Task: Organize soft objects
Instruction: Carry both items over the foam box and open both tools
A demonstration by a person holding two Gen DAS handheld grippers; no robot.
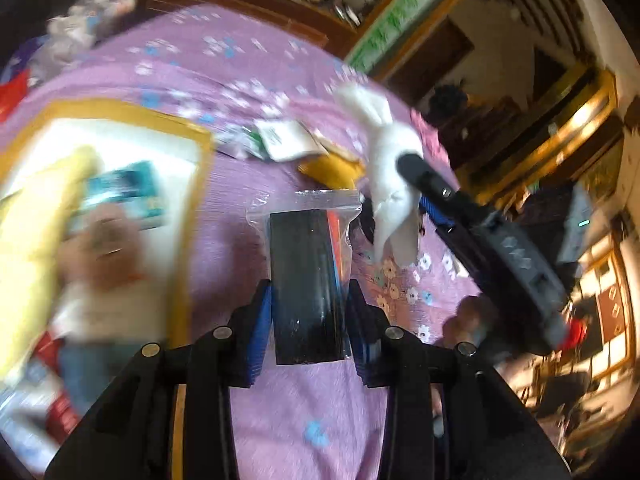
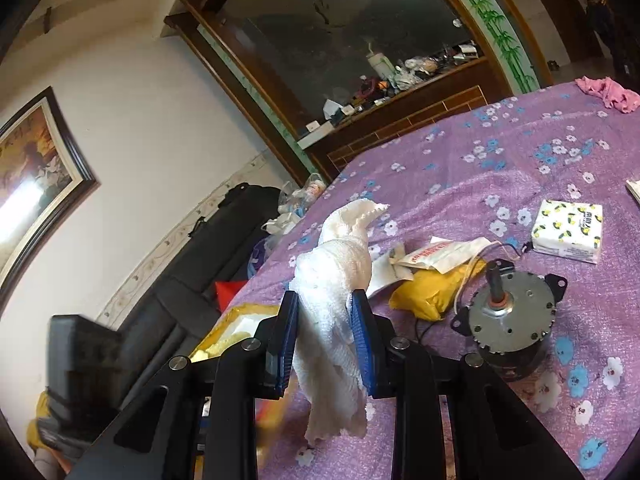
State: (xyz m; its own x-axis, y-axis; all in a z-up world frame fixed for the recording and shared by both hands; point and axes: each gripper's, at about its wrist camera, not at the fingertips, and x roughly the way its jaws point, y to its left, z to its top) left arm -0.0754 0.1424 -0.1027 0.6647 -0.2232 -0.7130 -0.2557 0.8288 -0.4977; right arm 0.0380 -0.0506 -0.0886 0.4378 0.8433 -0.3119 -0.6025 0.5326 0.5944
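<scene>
My left gripper (image 1: 310, 304) is shut on a clear zip bag holding a black object (image 1: 306, 280), held above the purple floral cloth (image 1: 280, 420). My right gripper (image 2: 325, 320) is shut on a white gauze cloth (image 2: 332, 280) that hangs down between its fingers; in the left wrist view the same white cloth (image 1: 386, 172) and the right gripper (image 1: 390, 200) show at the right. A yellow pouch (image 2: 432, 290), a tissue pack (image 2: 568, 232) and a pink cloth (image 2: 608, 94) lie on the table.
A yellow-rimmed white box (image 1: 120, 136) with a teal packet and yellow item is at the left, blurred. A metal motor (image 2: 512, 320) stands on the table by paper packets (image 2: 440, 256). A dark sofa (image 2: 192, 264) and a cluttered wooden cabinet (image 2: 400, 92) lie beyond the table edge.
</scene>
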